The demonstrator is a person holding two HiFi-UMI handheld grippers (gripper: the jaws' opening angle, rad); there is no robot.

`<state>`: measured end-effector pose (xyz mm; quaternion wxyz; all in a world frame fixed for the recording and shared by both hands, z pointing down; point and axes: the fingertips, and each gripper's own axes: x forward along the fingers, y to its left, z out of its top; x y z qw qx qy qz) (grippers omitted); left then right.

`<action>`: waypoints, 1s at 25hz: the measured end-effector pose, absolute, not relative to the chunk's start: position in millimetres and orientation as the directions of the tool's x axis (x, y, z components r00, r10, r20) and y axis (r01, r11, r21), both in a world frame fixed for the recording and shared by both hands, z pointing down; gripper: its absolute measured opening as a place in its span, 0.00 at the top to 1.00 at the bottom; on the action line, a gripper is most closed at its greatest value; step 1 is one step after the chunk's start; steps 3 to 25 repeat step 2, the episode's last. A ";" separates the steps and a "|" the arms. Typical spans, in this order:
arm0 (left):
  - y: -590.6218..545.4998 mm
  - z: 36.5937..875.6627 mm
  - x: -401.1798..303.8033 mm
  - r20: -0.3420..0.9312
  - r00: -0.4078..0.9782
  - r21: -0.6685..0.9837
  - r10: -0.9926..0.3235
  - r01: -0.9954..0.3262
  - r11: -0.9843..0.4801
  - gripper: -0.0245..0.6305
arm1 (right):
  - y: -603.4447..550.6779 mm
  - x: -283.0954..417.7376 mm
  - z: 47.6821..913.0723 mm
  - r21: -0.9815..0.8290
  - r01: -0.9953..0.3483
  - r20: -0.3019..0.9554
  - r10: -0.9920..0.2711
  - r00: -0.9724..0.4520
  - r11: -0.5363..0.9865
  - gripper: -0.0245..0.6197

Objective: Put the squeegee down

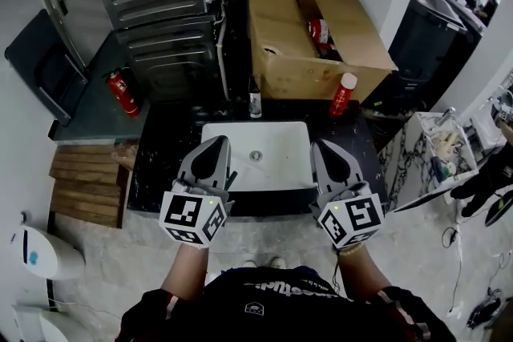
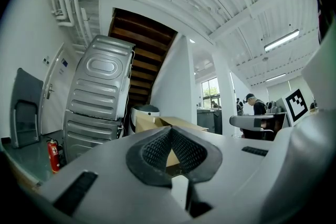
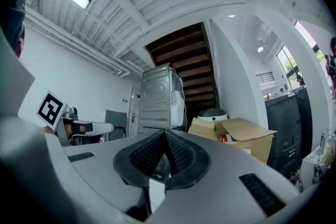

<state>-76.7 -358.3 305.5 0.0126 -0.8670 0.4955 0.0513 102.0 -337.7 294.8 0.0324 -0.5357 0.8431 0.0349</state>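
Observation:
No squeegee shows in any view. My left gripper [image 1: 218, 142] is held level over the near left part of a white sink [image 1: 280, 166] set in a dark marble counter [image 1: 164, 148]. Its fingertips meet and nothing is between them, as the left gripper view [image 2: 170, 131] also shows. My right gripper [image 1: 319, 146] hovers over the sink's near right corner. It is shut too and holds nothing, its pads touching at the tip in the right gripper view [image 3: 164, 136]. Both point away from me towards the back wall.
Behind the sink stand a small dark bottle [image 1: 255, 102] and a red can with a white cap [image 1: 343, 94]. An open cardboard box [image 1: 313, 36] and a grey ribbed machine panel [image 1: 156, 4] rise beyond. A red fire extinguisher [image 1: 123, 92] lies left, by a wooden pallet [image 1: 88, 180].

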 end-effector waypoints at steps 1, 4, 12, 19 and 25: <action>-357.9 304.4 -76.8 -0.101 0.503 0.027 -0.858 -0.861 -0.508 0.94 | -337.4 101.3 293.7 0.025 -0.905 -0.093 -0.900 -0.426 0.425 0.90; -357.5 303.3 -76.9 -0.101 0.503 0.025 -0.859 -0.861 -0.507 0.94 | -337.0 100.6 292.6 0.026 -0.904 -0.093 -0.899 -0.428 0.427 0.90; -357.5 303.3 -76.9 -0.101 0.503 0.025 -0.859 -0.861 -0.507 0.94 | -337.0 100.6 292.6 0.026 -0.904 -0.093 -0.899 -0.428 0.427 0.90; -357.5 303.3 -76.9 -0.101 0.503 0.025 -0.859 -0.861 -0.507 0.94 | -337.0 100.6 292.6 0.026 -0.904 -0.093 -0.899 -0.428 0.427 0.90; -357.5 303.3 -76.9 -0.101 0.503 0.025 -0.859 -0.861 -0.507 0.94 | -337.0 100.6 292.6 0.026 -0.904 -0.093 -0.899 -0.428 0.427 0.90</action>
